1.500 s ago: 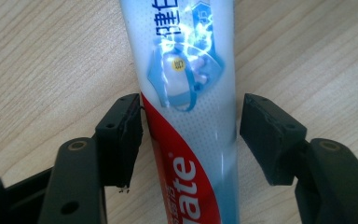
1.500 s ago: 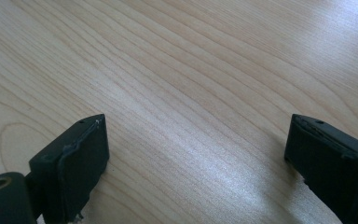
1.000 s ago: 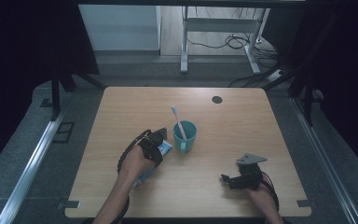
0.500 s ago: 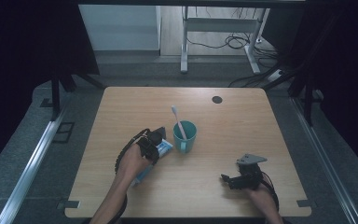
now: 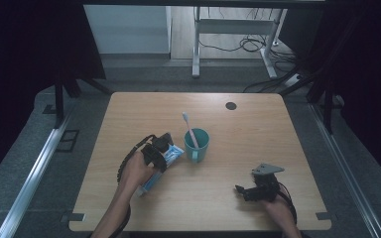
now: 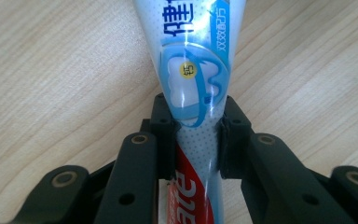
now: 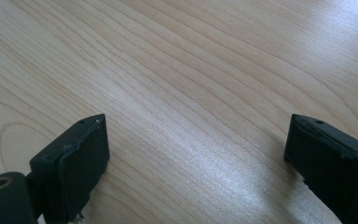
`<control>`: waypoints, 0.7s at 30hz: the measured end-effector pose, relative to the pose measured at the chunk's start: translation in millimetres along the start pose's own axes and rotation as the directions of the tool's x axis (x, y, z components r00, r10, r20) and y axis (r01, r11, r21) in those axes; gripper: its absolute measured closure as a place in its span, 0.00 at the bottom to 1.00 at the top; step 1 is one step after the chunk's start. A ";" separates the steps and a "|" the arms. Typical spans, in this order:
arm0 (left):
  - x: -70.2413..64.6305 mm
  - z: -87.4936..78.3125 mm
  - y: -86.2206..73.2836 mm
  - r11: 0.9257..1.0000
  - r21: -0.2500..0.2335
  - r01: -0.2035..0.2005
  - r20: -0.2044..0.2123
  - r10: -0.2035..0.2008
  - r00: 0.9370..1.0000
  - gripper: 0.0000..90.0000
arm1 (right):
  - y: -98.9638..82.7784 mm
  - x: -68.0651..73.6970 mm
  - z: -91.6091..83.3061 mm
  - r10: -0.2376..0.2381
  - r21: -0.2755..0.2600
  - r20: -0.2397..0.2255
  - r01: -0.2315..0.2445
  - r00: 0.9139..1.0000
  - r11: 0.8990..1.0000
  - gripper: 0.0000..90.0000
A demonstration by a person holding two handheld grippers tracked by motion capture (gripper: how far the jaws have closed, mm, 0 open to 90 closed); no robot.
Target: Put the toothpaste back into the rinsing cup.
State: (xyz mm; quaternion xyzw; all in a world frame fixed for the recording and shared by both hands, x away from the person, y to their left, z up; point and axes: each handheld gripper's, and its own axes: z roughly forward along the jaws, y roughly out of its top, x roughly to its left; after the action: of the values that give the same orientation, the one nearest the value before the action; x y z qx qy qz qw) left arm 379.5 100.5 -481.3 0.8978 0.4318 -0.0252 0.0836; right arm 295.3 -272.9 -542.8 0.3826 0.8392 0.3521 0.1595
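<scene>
A blue-and-white toothpaste tube [image 5: 173, 153] with red print lies flat on the wooden table [image 5: 258, 134], just left of a teal mug [image 5: 197, 145]. A white-and-pink toothbrush [image 5: 188, 126] stands in the mug. My left gripper [image 5: 159, 148] sits over the tube. In the left gripper view its jaws, which have just been closing, press both sides of the tube [image 6: 193, 56], so the left gripper [image 6: 196, 135] is shut on it. My right gripper [image 5: 245, 191] rests near the front right of the table. The right gripper [image 7: 196, 140] stands wide open over bare wood.
A black round cable port [image 5: 231, 105] sits near the table's far edge. Beyond the table are a metal desk frame [image 5: 228, 29] and floor cables. The mug's handle faces the front edge.
The left hand has crept slightly forward along the tube towards the mug. The right hand, mug and toothbrush have not moved.
</scene>
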 end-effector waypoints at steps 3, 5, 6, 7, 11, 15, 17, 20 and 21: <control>3.0 -7.1 -4.3 0.999 -0.050 -0.006 -0.007 0.006 1.000 0.80 | 0.0 0.2 0.0 0.002 -0.001 0.000 -0.002 1.000 1.000 0.07; 4.8 -10.6 -7.0 0.997 -0.078 -0.007 -0.008 0.007 1.000 0.80 | 0.0 0.3 0.0 0.003 -0.001 0.000 -0.003 1.000 1.000 0.07; 4.8 -10.6 -7.0 0.997 -0.078 -0.007 -0.008 0.007 1.000 0.80 | 0.0 0.3 0.0 0.003 -0.001 0.000 -0.003 1.000 1.000 0.07; 6.2 -12.9 -8.7 0.995 -0.096 -0.005 -0.006 0.005 1.000 0.80 | 0.0 0.2 0.0 0.002 0.000 0.000 -0.002 1.000 1.000 0.07; 9.0 -19.9 -14.1 0.989 -0.150 -0.010 0.012 0.012 1.000 0.80 | 0.0 0.2 0.0 0.002 0.000 0.000 -0.002 1.000 1.000 0.07; 7.7 -24.1 -17.0 0.982 -0.186 -0.031 0.008 0.033 0.999 0.80 | 0.0 0.2 0.0 0.002 0.000 0.000 -0.002 1.000 1.000 0.07; 6.6 -27.5 -20.0 0.975 -0.217 -0.052 -0.005 0.053 0.999 0.80 | 0.0 0.2 0.0 0.002 0.000 0.000 -0.002 1.000 1.000 0.07; 6.8 -30.1 -22.7 0.970 -0.238 -0.056 -0.004 0.057 0.998 0.80 | 0.0 0.2 0.0 0.002 0.000 0.000 -0.002 1.000 1.000 0.07; 6.4 -33.2 -25.5 0.963 -0.264 -0.055 -0.003 0.056 0.998 0.80 | 0.0 0.2 0.0 0.002 0.000 -0.001 -0.002 1.000 1.000 0.07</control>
State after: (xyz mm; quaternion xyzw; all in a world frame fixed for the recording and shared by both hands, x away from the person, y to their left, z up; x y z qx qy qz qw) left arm 362.7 126.7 -452.7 0.8904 0.4056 0.0329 0.2038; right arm 295.2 -272.7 -542.8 0.3832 0.8388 0.3524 0.1589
